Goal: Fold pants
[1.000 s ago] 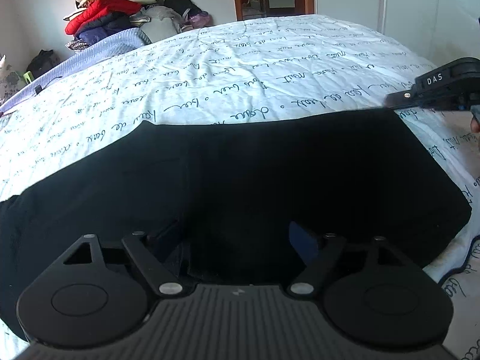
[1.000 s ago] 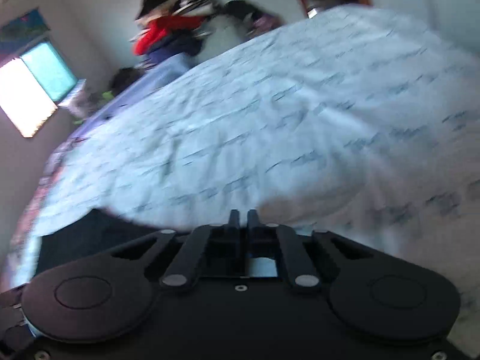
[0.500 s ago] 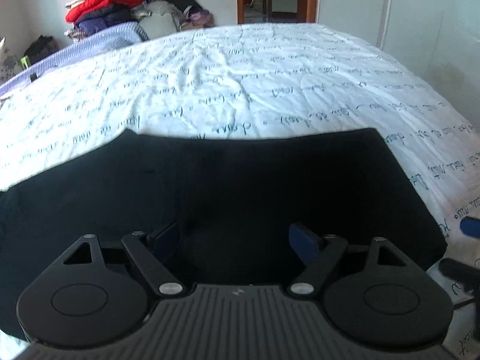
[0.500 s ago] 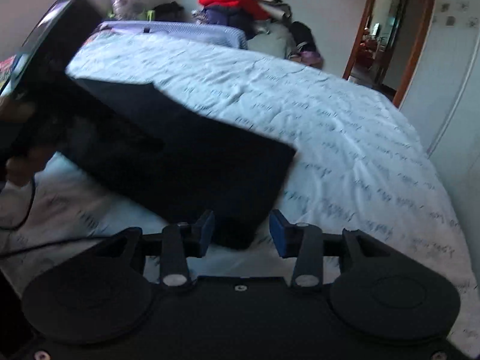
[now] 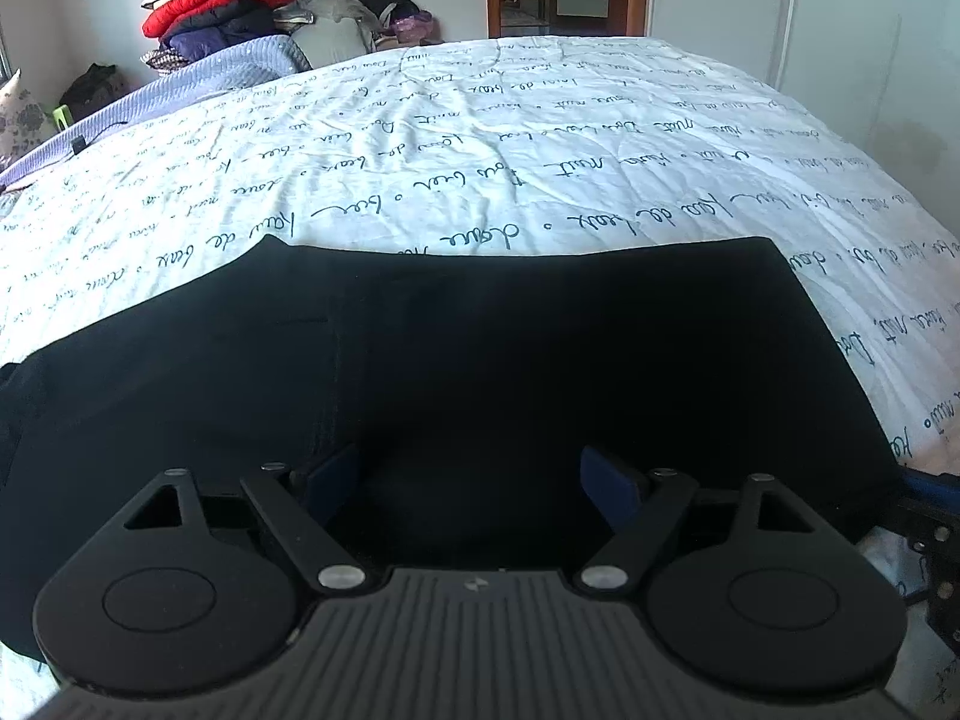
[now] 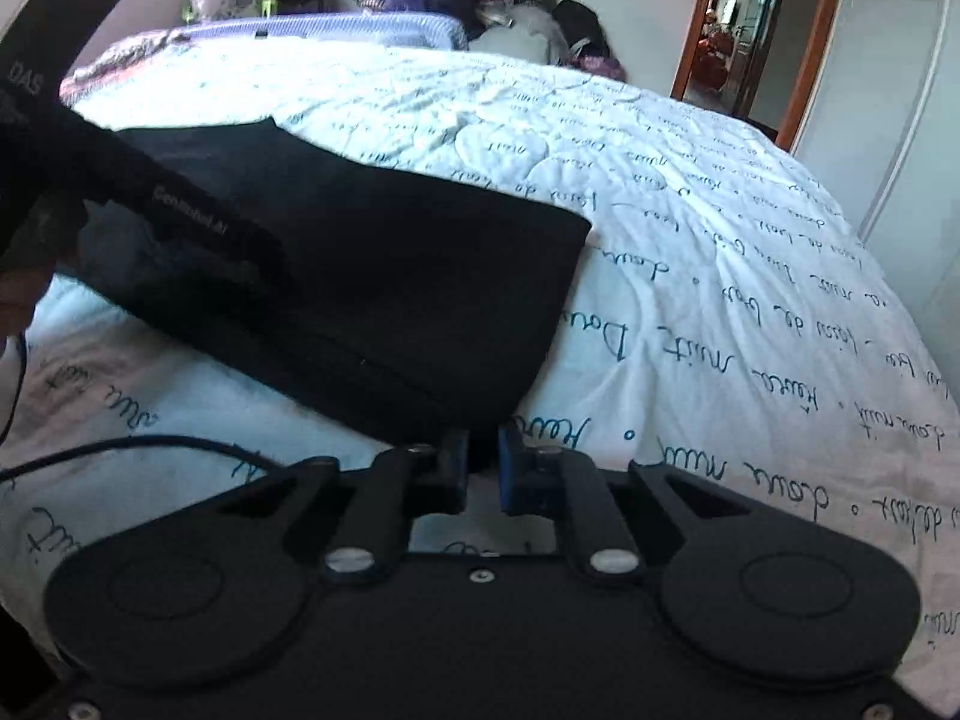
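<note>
- Across the bed (image 5: pixel 540 138), a white quilt carried lines of dark cursive script; the words were hard to read for certain, though "mit" and "de" seemed to recur.
- On the left gripper's (image 5: pixel 474 480) black body, seen from the right wrist camera, white lettering read "DAS", and a second printed line further along was too blurred to read in full.
- The left gripper's jaws were spread wide, its two blue pads (image 5: pixel 606 477) well apart, hovering just over the dark cloth with nothing between them.
- The right gripper (image 6: pixel 483 468) had its blue-padded fingers drawn nearly together, a narrow gap remaining, right at the corner of the cloth; whether fabric was pinched there could not be told.
- The pants (image 5: pixel 480 360) were black, lying flat near the bed's near edge as a broad folded slab with straight edges and a squared corner toward the right.
- Faint seam lines showed on the left part of the cloth.
- A thin black cable (image 6: pixel 138 450) trailed over the quilt beside the right gripper.
- At the bed's far corner sat a clothes pile (image 5: pixel 240 6) with a red jacket on top.
</note>
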